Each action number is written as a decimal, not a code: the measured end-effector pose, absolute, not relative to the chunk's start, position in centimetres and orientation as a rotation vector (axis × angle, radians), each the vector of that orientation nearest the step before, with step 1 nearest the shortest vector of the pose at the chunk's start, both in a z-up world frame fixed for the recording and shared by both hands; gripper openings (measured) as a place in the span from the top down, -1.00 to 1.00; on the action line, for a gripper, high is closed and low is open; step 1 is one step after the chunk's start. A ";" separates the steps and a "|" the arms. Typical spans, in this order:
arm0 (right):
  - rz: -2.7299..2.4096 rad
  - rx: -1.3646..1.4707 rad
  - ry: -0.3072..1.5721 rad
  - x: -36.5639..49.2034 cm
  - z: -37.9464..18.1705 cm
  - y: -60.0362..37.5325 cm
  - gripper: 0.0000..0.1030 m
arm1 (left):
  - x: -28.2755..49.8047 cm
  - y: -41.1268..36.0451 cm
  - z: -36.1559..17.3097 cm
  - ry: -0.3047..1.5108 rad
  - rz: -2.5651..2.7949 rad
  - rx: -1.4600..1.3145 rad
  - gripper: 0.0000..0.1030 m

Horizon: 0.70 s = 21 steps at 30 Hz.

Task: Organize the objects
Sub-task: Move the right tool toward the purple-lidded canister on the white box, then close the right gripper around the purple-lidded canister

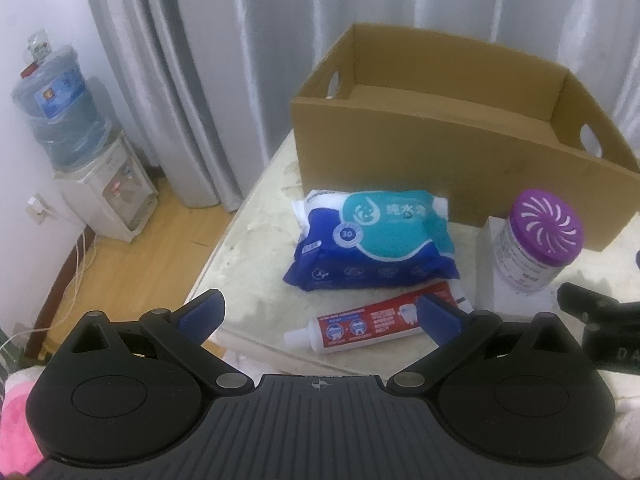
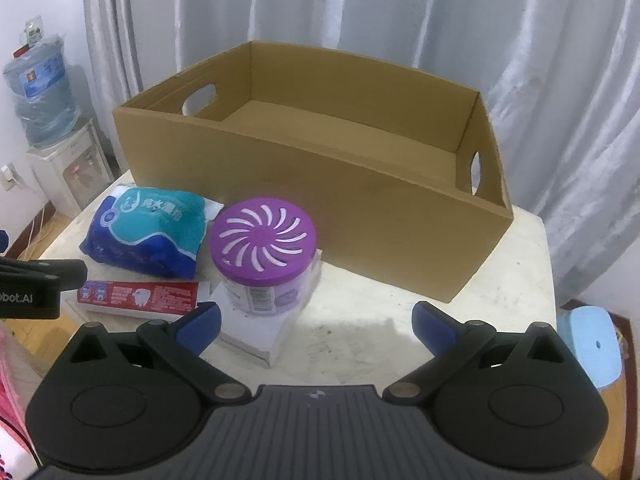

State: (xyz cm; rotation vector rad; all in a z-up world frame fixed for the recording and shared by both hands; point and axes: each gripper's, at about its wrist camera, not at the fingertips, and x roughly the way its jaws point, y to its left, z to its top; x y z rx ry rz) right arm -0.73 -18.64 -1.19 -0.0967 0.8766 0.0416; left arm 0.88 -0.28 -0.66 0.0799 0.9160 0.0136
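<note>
An open cardboard box [image 1: 460,160] [image 2: 320,184] stands at the back of the white table; what shows of its inside is bare. In front of it lie a blue wet-wipes pack [image 1: 374,240] [image 2: 146,236], a red toothpaste tube [image 1: 372,322] [image 2: 140,296], and a purple-lidded air freshener jar [image 1: 538,240] [image 2: 264,256] standing on a white flat box [image 1: 516,300] [image 2: 256,332]. My left gripper [image 1: 320,314] is open and empty, just short of the toothpaste. My right gripper [image 2: 316,322] is open and empty, right of the jar.
A water dispenser [image 1: 96,176] [image 2: 60,152] stands on the wooden floor at the left by grey curtains [image 1: 240,40]. A light blue stool [image 2: 592,344] sits at the table's right. Pink cloth [image 1: 16,420] lies at the lower left. The table edge [image 1: 224,248] runs along the left.
</note>
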 end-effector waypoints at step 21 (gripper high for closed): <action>0.097 0.061 0.784 -0.6 -0.3 -23.0 -1.00 | -0.7 -3.4 0.0 0.655 -0.359 0.054 -0.99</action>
